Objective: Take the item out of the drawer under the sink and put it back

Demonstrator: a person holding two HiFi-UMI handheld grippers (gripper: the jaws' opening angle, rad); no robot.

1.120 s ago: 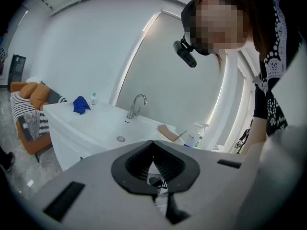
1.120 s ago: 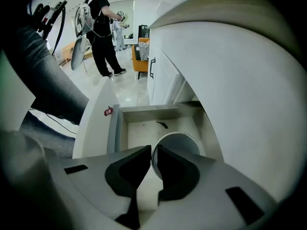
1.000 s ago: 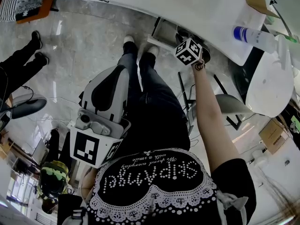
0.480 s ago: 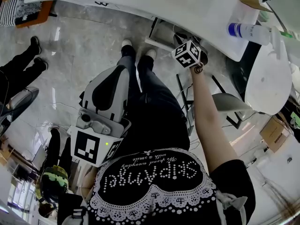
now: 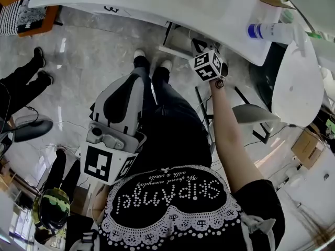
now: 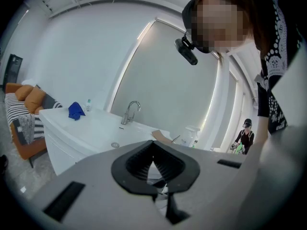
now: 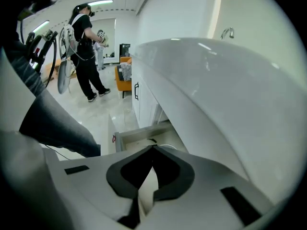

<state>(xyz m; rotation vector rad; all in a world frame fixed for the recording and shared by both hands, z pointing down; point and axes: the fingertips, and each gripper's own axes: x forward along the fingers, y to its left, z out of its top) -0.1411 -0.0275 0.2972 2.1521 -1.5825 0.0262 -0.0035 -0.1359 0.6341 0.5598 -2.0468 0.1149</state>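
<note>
The drawer (image 7: 139,135) stands pulled out beneath the white sink counter (image 7: 225,95), and only the right gripper view looks into it. A pale rounded shape (image 7: 163,145) lies inside, just behind the jaw tips, with a small dark curl (image 7: 151,141) beside it. I cannot tell whether either is the item. The right gripper (image 7: 153,148) hangs over the open drawer, tilted steeply down. Its jaws have just been closing and now meet at the tips, with nothing between them.

The head view shows little of the drawer, since the right gripper's marker cube (image 5: 208,65) covers that spot under the counter's edge. It does show the left gripper's marker cube (image 5: 104,163) low at the person's left side, well away from the drawer.

The left gripper (image 6: 153,145) has its jaws together at the tips and holds nothing. Its view alone takes in the counter top: the tap (image 6: 130,110), a blue cloth (image 6: 75,110) further along, and an orange sofa (image 6: 24,123) past the counter's end. Only the head view shows a bottle (image 5: 272,31) with a blue band on the counter. The right gripper view shows another person in black (image 7: 84,51) standing across the room.

Compared with a second ago, the right marker cube looks larger and nearer the head camera. The left gripper sits where it was.
</note>
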